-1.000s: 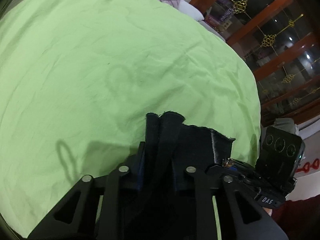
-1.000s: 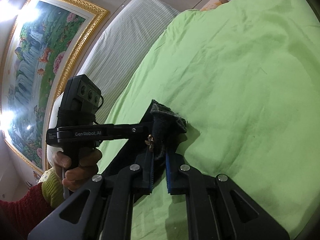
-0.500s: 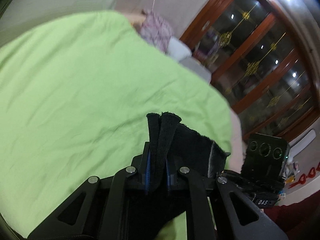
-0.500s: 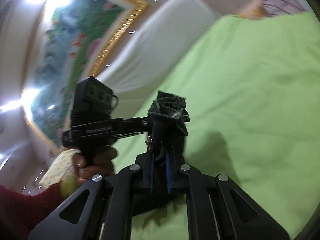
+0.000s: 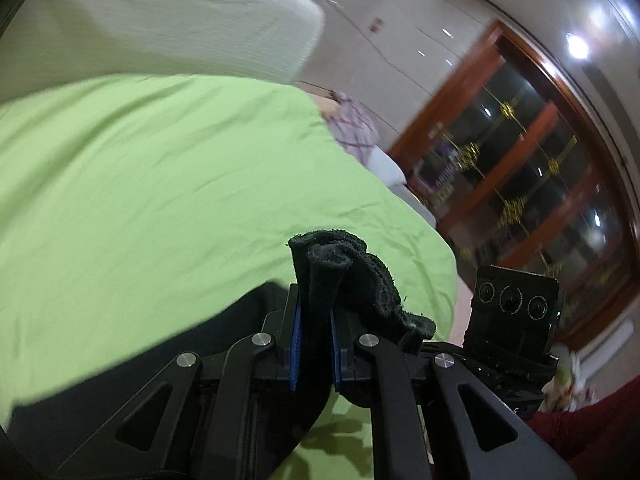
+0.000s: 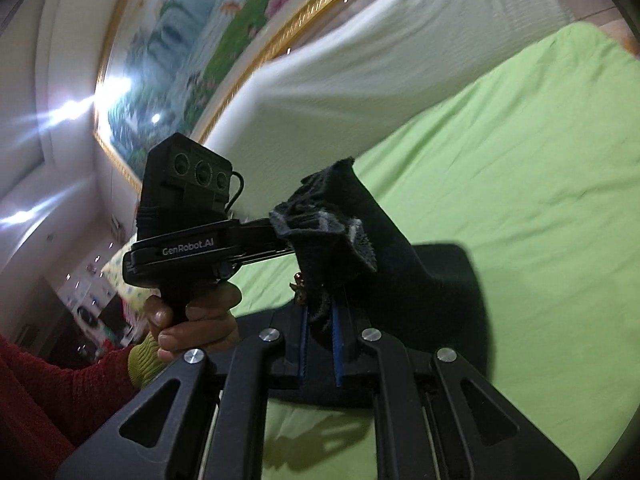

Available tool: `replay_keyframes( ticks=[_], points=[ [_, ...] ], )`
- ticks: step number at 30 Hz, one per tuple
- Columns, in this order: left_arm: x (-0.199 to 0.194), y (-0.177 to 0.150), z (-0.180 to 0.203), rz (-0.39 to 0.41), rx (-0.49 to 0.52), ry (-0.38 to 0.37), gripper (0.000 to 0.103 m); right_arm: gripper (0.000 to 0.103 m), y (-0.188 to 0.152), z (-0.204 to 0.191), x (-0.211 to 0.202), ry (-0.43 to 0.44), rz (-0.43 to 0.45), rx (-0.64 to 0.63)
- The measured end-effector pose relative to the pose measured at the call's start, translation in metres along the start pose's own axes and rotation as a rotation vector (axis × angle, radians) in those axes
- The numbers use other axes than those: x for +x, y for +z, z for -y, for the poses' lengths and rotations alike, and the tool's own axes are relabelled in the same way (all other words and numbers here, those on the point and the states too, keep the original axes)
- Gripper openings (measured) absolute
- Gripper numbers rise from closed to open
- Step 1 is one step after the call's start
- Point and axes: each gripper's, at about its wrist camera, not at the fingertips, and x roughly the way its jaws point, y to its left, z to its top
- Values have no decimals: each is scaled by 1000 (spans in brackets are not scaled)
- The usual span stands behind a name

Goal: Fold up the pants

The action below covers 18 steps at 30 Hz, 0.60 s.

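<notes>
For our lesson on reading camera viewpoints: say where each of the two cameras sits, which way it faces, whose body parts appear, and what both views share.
Left wrist: sits on the left claw, looking along its fingers across the green sheet toward a wooden cabinet; a red sleeve shows at the lower right.
Right wrist: sits on the right claw, facing the white headboard and a gilt-framed painting; the left hand shows.
Shared: black pants pinched in each claw, the sheet, the headboard.
</notes>
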Motion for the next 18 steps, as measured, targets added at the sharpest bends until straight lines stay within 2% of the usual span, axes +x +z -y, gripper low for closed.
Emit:
replay_keyframes(
  ticks=[5,12,18],
  points=[
    [-19,-34,-32,42,-108,43,10,11,-13,-4,27,-25,-86,-12],
    [-23,-54,-52,57,-168,82,11,11,-22,-16,53,-97,-150,-47],
    [-23,-69,-66,48,-228,125,8,15,-23,-18,70,-163,-208,-74]
  ],
)
